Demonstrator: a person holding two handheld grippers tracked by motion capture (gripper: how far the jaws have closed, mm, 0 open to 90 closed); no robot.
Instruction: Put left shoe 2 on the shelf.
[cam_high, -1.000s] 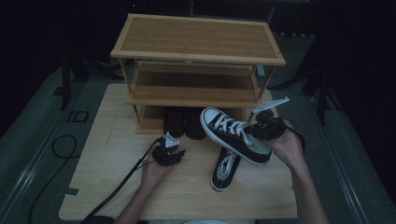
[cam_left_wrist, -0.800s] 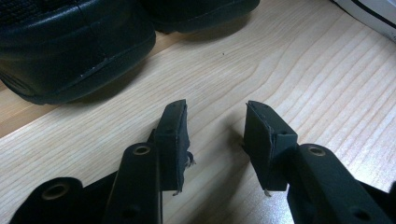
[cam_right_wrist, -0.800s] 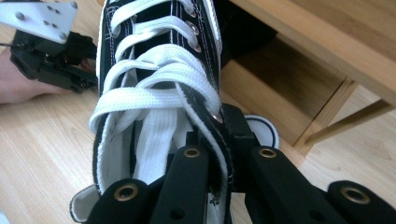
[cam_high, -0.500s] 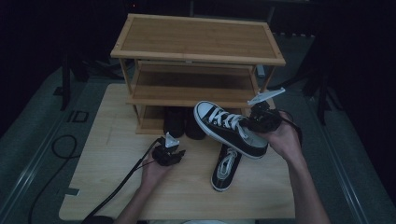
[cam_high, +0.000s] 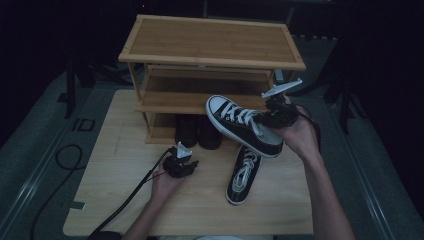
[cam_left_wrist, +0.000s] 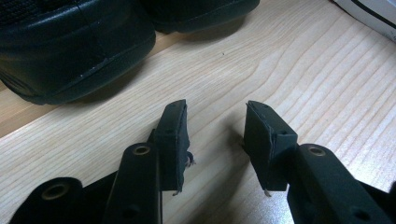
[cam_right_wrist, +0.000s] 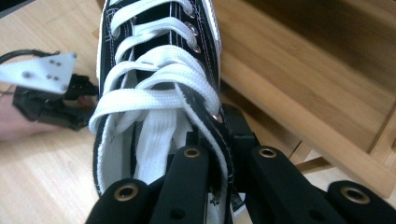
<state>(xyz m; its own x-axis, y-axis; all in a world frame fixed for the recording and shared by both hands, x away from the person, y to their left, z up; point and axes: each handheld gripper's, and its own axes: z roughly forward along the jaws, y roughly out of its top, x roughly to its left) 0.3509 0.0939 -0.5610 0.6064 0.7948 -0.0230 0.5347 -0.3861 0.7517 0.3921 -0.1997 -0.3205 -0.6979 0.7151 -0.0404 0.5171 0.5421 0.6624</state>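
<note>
Nearest to the person, the left gripper (cam_high: 181, 162) rests low on the wooden table (cam_high: 120, 200), and in the left gripper view its jaws stand apart with nothing between them, only bare wood. Just beyond it, under the lowest shelf, stands a pair of dark shoes (cam_left_wrist: 70, 42).

A little to the right, the second sneaker (cam_high: 244, 172) lies flat on the table with its toe towards the person and its heel towards the rack.

Above this one, the right gripper (cam_high: 274, 116) holds the lifted sneaker (cam_high: 245, 125) in the air. In the right gripper view the jaws are pressed on the side wall of the collar (cam_right_wrist: 219, 154), one jaw inside the shoe and one outside. The long axis of the sneaker runs away from the gripper, heel at the jaws, white toe cap pointing left and a bit forward, towards the middle shelf (cam_high: 200, 102) of the bamboo shoe rack (cam_high: 210, 40).

So the shelf opening lies ahead of the toe, very near, and the right hand is clearly the nearer one to it. I judge that the coming move needs the toe turned more squarely to the rack, because now the sneaker is slanted across the front of the shelf and could catch the shelf edge.
</note>
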